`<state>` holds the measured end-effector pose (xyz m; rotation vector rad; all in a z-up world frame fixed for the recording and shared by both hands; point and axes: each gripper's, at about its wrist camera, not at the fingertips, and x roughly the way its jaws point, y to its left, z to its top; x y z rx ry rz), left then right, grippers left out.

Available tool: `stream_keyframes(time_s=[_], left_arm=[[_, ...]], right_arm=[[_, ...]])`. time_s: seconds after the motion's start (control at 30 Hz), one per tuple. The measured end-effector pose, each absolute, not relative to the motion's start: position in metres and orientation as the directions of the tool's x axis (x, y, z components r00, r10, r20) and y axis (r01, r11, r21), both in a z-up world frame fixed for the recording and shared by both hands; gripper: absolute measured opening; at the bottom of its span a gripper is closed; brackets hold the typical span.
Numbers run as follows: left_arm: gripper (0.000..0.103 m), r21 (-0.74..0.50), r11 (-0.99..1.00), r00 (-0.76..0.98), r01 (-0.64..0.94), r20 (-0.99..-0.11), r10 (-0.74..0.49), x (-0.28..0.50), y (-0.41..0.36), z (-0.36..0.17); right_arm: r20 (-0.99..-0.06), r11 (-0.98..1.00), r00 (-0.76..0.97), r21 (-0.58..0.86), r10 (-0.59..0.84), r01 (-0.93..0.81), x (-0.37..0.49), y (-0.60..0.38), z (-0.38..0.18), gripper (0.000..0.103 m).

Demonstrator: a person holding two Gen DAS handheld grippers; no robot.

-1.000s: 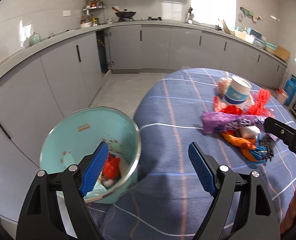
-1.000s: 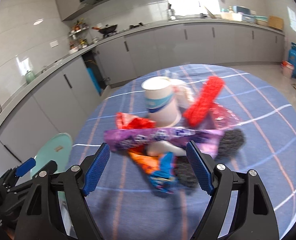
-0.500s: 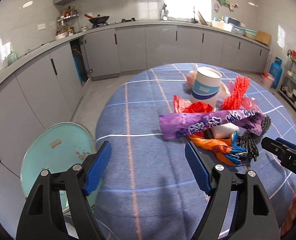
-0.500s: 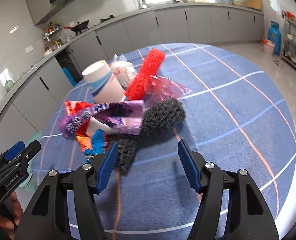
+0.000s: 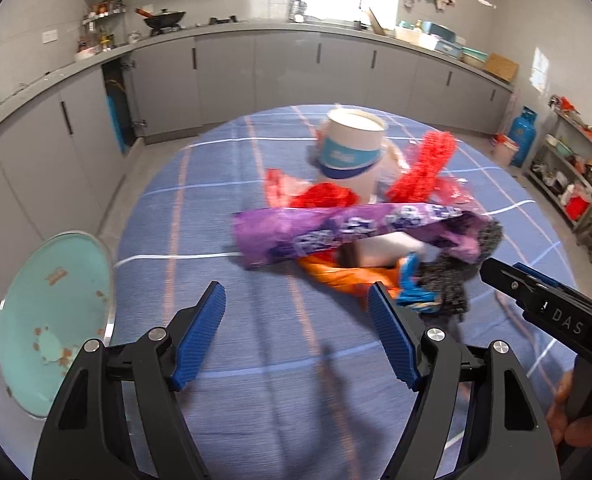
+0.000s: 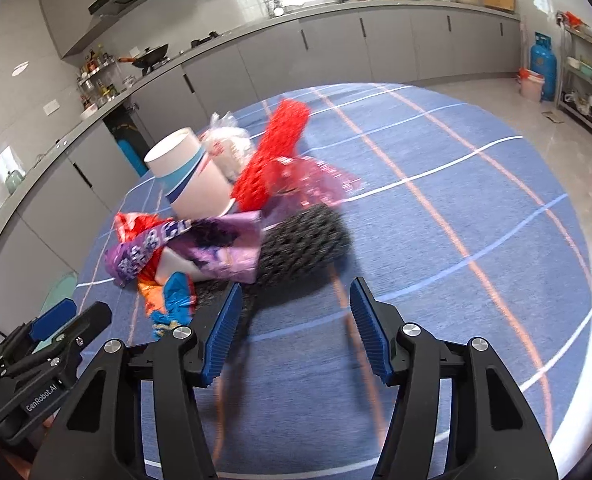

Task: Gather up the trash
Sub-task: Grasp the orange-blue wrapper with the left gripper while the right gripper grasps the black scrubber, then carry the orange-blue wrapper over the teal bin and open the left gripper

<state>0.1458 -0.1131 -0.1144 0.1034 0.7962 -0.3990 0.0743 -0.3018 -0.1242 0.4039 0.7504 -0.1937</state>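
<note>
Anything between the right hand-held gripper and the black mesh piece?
Nothing visible. The right hand-held gripper is open, with only bare tablecloth between it and the black mesh just ahead.

- round table [image 5: 224, 344] in a blue cloth with orange and white lines
- grey cabinets [image 5: 224, 76] running the whole back wall, one door left open
- black wok [image 5: 164, 20] up on the stove
- blue gas bottle [image 6: 543, 66] on the floor far right
- metal shelf [image 5: 575, 168] stuffed with odds and ends
</note>
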Motion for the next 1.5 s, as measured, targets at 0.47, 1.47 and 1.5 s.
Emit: stream_keyframes(time_s=[0.47,1.47,1.5], left_arm=[[0.057,-0.064,0.923,0.561,0.38,-0.778,-0.284,0.158,-0.163,-0.136],[0.024,-0.047,0.96,0.679,0.276,-0.698,-0.229,0.146,-0.044,-0.111],[0.024,-0.046,0.965,0.693,0.257,-0.688,-0.217,0.146,-0.037,-0.107]], right_arm=[[-0.686,0.881,0.725,0.304,-0.061,0.362,0.064,-0.342,-0.117,0.057],[-0.631,0.869,0.775,0.377,-0.011,0.32,0.065,-0.332,-0.088,0.016],[-0.619,0.875,0.785,0.368,-0.021,0.314,0.061,-0.329,-0.081,0.016]])
